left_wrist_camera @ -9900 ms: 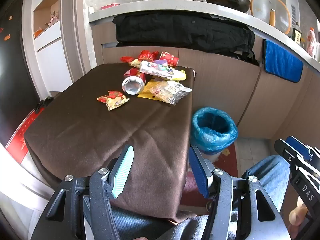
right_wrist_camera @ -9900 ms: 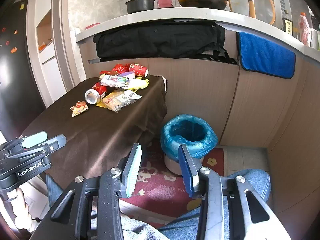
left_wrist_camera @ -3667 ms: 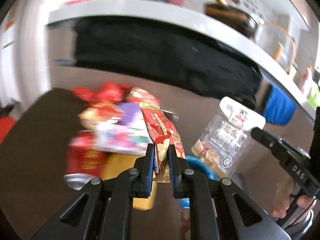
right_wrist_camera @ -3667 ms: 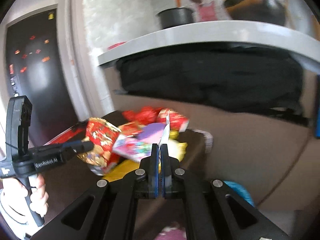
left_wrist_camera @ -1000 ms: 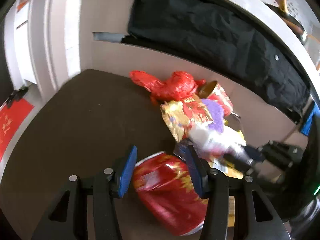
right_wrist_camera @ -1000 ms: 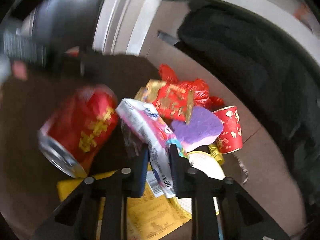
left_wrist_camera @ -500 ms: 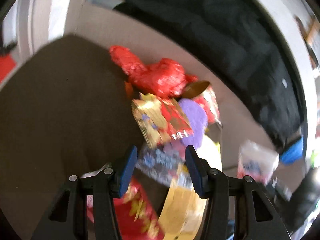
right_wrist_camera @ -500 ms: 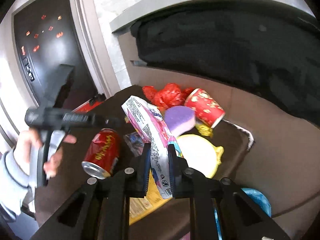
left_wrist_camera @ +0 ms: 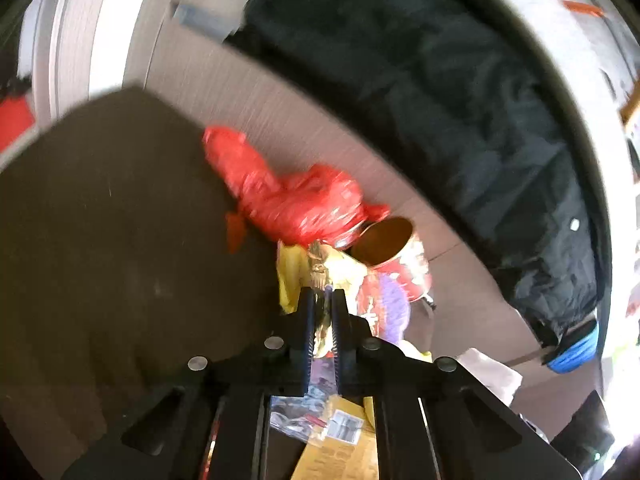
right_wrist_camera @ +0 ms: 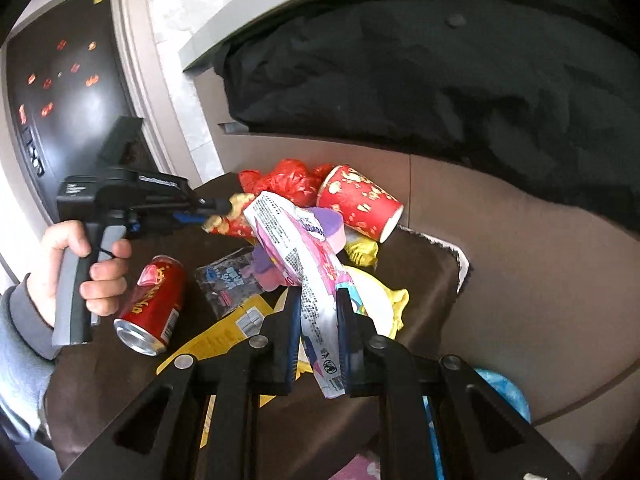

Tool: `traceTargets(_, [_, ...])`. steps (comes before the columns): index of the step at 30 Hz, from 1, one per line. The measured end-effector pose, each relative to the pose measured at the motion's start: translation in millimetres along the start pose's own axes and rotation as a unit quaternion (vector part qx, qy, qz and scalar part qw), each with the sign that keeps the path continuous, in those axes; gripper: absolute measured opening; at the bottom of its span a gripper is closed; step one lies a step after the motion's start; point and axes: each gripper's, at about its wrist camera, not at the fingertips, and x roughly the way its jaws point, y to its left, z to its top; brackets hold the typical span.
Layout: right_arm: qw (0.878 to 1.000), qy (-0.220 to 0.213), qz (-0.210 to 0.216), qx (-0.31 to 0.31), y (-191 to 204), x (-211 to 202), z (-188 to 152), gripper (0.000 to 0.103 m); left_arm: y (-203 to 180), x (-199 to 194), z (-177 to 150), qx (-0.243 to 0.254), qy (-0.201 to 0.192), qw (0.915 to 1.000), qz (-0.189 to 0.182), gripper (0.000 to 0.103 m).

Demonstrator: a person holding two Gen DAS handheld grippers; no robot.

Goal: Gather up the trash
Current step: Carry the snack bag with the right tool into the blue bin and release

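We saw the left claw pinched nearly closed on the edge of a gold and red snack wrapper, which rose from between its fingers at the near side of the trash pile on the table. From the right wrist view the same claw reached in from the left, gripped by the person's left hand, with the wrapper at its tip. The right claw was closed narrowly around a pink and white snack bag, which stood up between the fingers and hung a little below them, lifted above the pile. On the brown cloth of the table lay a red drink can on its side, its open end toward us, just beside a yellow packet and a small clear blue-printed wrapper. Behind them sat a crumpled red plastic bag, a red paper cup tipped on its side, a purple sponge-like piece and a pale yellow bag. The blue-lined trash bin showed only at the lower right, below the table edge (most of it hidden by the claw's frame). A black cloth hung beneath the counter ledge behind the table. The left wrist view was blurred, so finer details there were hard to make out.
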Motion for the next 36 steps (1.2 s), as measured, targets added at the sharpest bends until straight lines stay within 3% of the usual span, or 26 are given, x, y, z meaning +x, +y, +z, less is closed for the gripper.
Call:
traceTargets(6, [0.999,-0.019,0.001,0.025,0,-17,2,0.014,-36,-48,2,0.077,-0.054,0.9948,0.039,0.003])
traceTargets(11, [0.999,-0.038,0.008,0.028,8,-37,8,0.014,-49,-82,-15,0.123,-0.070,0.9883,0.057,0.003])
traceTargets(17, [0.998,-0.057,-0.002,0.017,12,-67,3,0.014,-103,-96,-68,0.198,-0.059,0.9780,0.033,0.003])
traceTargets(21, [0.997,-0.068,-0.030,0.032,-6,-100,-8,0.014,-150,-87,-105,0.234,-0.033,0.9716,-0.011,0.003])
traceTargets(26, [0.991,-0.078,-0.088,0.069,-52,-146,-33,0.014,-201,-55,-147,0.267,-0.005,0.9630,-0.040,0.003])
traceTargets(31, [0.983,-0.060,-0.121,0.124,-104,-162,-67,0.014,-228,3,-188,0.271,0.052,0.9602,-0.044,0.003])
traceTargets(36, [0.976,-0.019,-0.126,0.175,-145,-142,-108,0.014,-233,68,-214,0.263,0.107,0.9585,-0.021,0.003])
